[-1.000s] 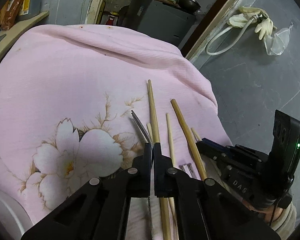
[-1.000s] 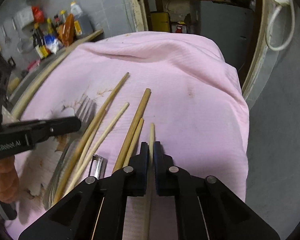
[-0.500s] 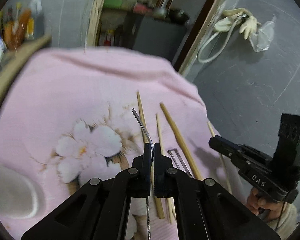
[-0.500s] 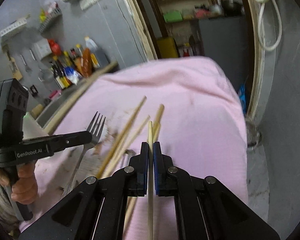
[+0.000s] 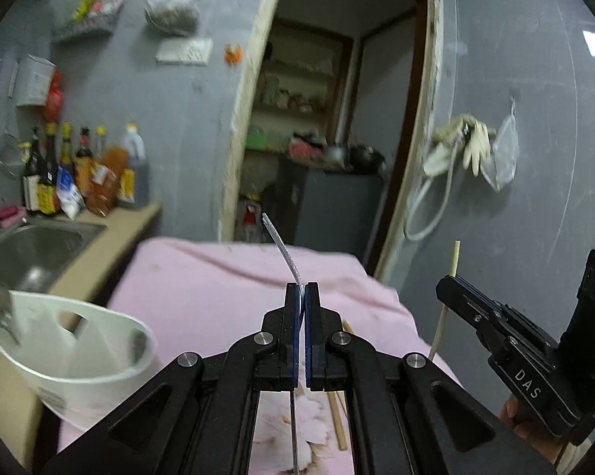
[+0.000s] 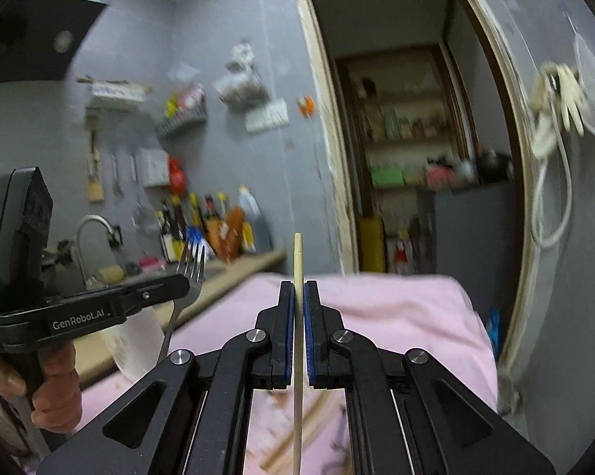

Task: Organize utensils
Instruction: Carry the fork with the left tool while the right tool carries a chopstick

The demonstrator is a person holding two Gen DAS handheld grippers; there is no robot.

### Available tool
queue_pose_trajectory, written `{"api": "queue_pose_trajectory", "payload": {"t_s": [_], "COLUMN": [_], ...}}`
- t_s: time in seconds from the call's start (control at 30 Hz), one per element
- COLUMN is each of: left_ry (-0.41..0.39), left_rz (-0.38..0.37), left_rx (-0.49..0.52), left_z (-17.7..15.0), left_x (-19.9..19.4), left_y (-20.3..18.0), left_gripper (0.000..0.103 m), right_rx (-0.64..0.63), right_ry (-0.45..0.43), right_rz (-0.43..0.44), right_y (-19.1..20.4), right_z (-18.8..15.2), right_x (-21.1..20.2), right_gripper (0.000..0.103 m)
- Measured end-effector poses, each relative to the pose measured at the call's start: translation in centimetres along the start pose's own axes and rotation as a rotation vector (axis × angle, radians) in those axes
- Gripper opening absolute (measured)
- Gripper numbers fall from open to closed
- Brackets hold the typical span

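My left gripper (image 5: 301, 285) is shut on a metal fork (image 5: 283, 251), whose tines curve up past the fingertips, lifted above the pink cloth (image 5: 218, 277). In the right wrist view that fork (image 6: 192, 267) shows at the left, clamped in the left gripper (image 6: 180, 283) held by a hand. My right gripper (image 6: 298, 285) is shut on a pale wooden chopstick (image 6: 298, 261) that stands up between the pads. From the left wrist view the right gripper (image 5: 445, 282) appears at the right with the chopstick (image 5: 451, 261) through it. More chopsticks (image 6: 297, 423) lie on the cloth below.
A white utensil holder (image 5: 79, 340) with cut-out holes stands at the left beside a steel sink (image 5: 32, 241). Sauce bottles (image 5: 83, 174) line the counter by the grey wall. An open doorway (image 5: 329, 118) lies behind the cloth-covered table.
Both grippers rose from the cloth and tipped up toward level, lifting the fork and one chopstick clear of the others. The white holder and sink came into view.
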State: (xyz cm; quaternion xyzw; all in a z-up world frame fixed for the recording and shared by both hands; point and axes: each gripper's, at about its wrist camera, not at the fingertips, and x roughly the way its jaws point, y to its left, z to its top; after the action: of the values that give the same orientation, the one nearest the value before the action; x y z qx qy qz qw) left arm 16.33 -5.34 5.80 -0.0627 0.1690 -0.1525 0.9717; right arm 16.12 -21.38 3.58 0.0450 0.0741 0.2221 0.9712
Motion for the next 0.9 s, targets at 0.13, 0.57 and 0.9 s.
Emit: {"api": "queue_pose_trajectory", "payload": {"t_s": [0.13, 0.57, 0.9], "left_ry": [-0.066, -0.272, -0.369], "left_rz": [0.031, 0.227, 0.45], "left_rx": [0.001, -0.054, -0.168], "left_z": [1.6, 6.8, 7.4], "left_x": [-2.5, -10.0, -11.8], "left_y": [1.2, 9.8, 17.6], "left_gripper": [0.0, 0.0, 0.0], "right_rx": [-0.028, -0.037, -0.049], "right_ry": [-0.065, -0.204, -0.266], "right_rz": [0.038, 0.207, 0.34], "right_y": [2.4, 8.6, 14.5], "right_z": [1.7, 6.5, 7.8], "right_x": [0.2, 2.5, 6.6], "right_gripper": [0.003, 0.003, 0.003]}}
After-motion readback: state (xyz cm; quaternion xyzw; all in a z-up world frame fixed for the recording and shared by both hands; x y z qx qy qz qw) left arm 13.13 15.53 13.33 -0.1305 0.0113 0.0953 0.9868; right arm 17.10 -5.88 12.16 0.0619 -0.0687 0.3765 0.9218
